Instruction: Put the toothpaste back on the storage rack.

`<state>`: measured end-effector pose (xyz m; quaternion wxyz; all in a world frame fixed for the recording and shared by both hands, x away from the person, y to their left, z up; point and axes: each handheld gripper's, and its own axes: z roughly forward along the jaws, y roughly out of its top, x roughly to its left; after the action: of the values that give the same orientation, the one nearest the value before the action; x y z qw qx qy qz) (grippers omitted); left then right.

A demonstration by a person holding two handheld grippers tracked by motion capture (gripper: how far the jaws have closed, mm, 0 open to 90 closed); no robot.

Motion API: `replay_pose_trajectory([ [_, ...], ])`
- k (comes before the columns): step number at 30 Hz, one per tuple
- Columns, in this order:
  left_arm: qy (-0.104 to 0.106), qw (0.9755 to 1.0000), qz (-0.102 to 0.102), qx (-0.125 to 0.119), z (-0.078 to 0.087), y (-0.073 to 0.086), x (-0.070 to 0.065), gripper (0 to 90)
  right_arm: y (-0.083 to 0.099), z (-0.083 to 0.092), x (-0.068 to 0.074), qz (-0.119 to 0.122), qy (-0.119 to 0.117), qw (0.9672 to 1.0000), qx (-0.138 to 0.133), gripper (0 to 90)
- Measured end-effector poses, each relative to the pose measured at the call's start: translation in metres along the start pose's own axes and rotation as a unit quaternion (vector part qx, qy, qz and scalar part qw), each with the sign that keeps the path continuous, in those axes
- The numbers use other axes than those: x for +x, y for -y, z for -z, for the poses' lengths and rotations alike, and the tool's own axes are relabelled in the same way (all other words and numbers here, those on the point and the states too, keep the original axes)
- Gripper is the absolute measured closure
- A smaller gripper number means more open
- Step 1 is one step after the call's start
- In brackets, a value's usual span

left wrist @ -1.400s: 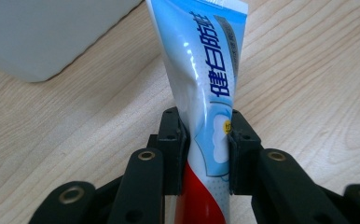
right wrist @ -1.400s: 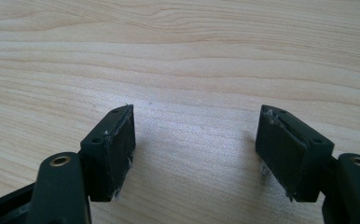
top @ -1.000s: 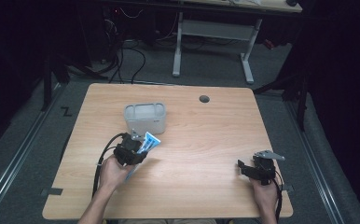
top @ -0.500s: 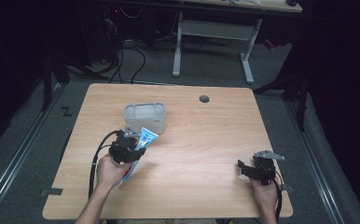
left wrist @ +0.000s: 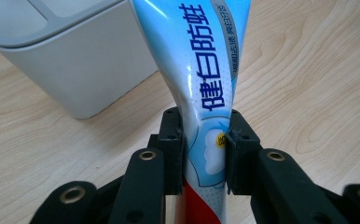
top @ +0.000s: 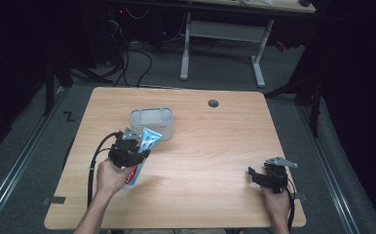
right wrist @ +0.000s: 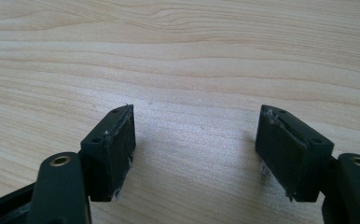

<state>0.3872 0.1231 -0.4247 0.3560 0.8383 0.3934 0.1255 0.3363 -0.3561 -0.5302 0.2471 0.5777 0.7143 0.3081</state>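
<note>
A blue, white and red toothpaste tube is clamped in my left gripper, whose jaws press on both of its flat sides. The tube slants up toward a grey plastic bin just beyond it, its upper end near the bin's front wall. At the table's front right my right gripper rests low over the wood, open, with nothing between its jaws.
The wooden table has a round cable hole near its far edge. A black cable loops from the left gripper. Beyond the table stand a white desk frame and floor cables.
My left gripper has lifted the toothpaste tube off the table and tilted its upper end closer to the grey bin. The right gripper has stayed where it was.
</note>
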Motion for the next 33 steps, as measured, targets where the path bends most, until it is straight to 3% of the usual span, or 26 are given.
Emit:
replay_pose_trajectory([
  [10, -0.001, 1.0, 0.002, -0.008, 0.008, -0.004, 0.003, 72.7, 0.0, 0.0, 0.0, 0.0, -0.002, 1.0, 0.0, 28.6],
  [22, -0.005, 0.9994, 0.019, -0.028, 0.014, -0.012, 0.01, 72.8, 0.0, 0.0, 0.0, -0.001, -0.001, 1.0, 0.001, 28.5],
  [33, -0.007, 0.9988, 0.017, -0.046, 0.021, -0.025, 0.013, 72.8, 0.0, 0.0, 0.0, -0.003, -0.003, 1.0, 0.001, 28.5],
])
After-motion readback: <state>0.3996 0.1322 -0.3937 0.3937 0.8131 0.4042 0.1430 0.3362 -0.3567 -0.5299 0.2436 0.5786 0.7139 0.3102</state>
